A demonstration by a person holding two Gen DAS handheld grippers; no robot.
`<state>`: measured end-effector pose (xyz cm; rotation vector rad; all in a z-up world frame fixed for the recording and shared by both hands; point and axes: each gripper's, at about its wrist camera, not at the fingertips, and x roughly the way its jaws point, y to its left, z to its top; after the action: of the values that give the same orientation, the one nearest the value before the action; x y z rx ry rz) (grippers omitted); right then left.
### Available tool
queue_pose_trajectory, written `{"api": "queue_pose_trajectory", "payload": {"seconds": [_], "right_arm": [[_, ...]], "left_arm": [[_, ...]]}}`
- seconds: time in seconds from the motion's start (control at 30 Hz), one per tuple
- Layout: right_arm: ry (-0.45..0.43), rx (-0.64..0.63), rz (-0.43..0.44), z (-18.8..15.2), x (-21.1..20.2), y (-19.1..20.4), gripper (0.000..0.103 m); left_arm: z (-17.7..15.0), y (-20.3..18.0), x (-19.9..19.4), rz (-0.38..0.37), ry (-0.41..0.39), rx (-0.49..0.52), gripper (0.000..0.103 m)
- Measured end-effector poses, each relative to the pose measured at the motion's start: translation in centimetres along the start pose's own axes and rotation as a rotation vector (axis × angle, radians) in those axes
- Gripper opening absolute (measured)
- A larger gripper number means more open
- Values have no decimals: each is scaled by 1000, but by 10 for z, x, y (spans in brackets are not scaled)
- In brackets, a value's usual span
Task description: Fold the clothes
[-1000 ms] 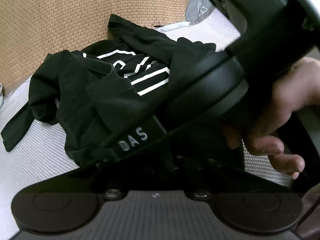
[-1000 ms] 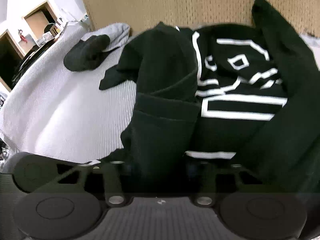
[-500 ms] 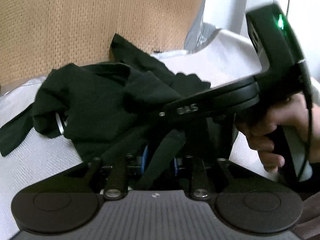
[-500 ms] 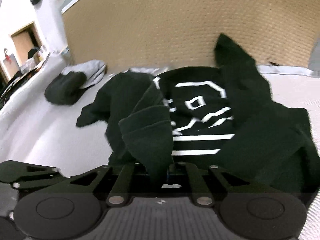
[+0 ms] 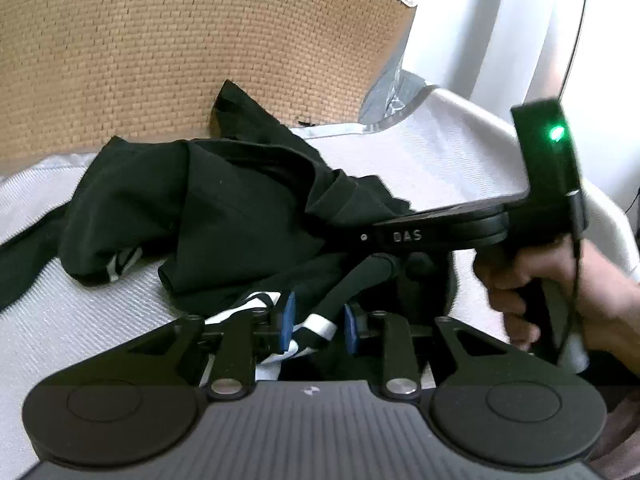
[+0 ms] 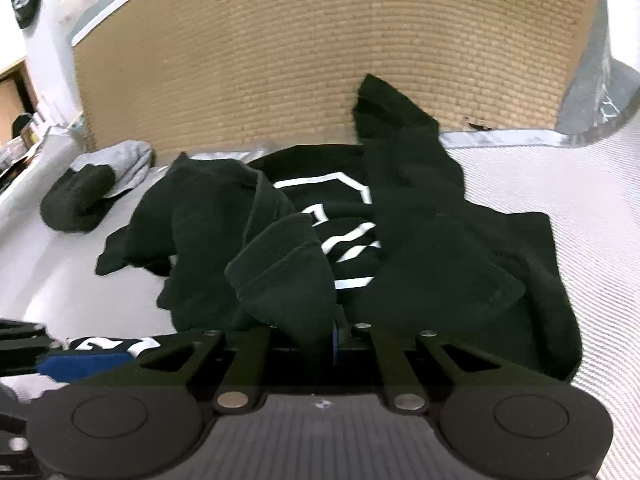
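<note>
Both claws have risen since the earlier frame, dragging the black printed sweatshirt [image 6: 420, 240] up off the white bed [image 6: 560, 200]. Left claw [image 5: 316, 322] has just spread, its blue pads apart around a loose fold. Right claw [image 6: 320, 332] has just pressed together, pinching a thick fold. At ten o'clock lies a dark and grey bundle [image 6: 92, 184]. Likely trouble: with one grip only, the crumpled sweatshirt swings, twists and folds crooked.

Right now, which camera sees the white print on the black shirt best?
The right wrist view: the white print lies open on the shirt, only partly covered by folds. The left wrist view shows just small white bits near the left gripper and one stripe at the shirt's left edge.
</note>
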<state>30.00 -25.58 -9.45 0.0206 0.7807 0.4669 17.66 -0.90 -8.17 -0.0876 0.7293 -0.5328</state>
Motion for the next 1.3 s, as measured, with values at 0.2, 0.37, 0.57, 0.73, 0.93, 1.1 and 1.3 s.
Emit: {"api": "queue_pose_trajectory", "payload": {"seconds": [0.2, 0.37, 0.57, 0.73, 0.93, 1.1, 1.3], "right_arm": [[12, 11, -62, 0, 0, -17, 11], [10, 40, -88, 0, -4, -31, 11], [-8, 24, -112, 0, -13, -30, 11], [-12, 18, -127, 2, -13, -28, 11], [-12, 28, -180, 2, -9, -33, 11], [-14, 32, -225, -1, -7, -38, 11], [-20, -5, -269, -2, -4, -32, 11]], "left_arm": [[6, 12, -3, -54, -20, -81, 36], [5, 24, 3, 18, -23, -69, 44], [1, 39, 12, 118, 4, -37, 57], [-4, 45, 11, 108, -6, -57, 59], [-2, 47, -5, -4, -59, -115, 58], [5, 62, -23, 17, -121, -144, 58], [9, 96, -22, 160, -97, -193, 59]]}}
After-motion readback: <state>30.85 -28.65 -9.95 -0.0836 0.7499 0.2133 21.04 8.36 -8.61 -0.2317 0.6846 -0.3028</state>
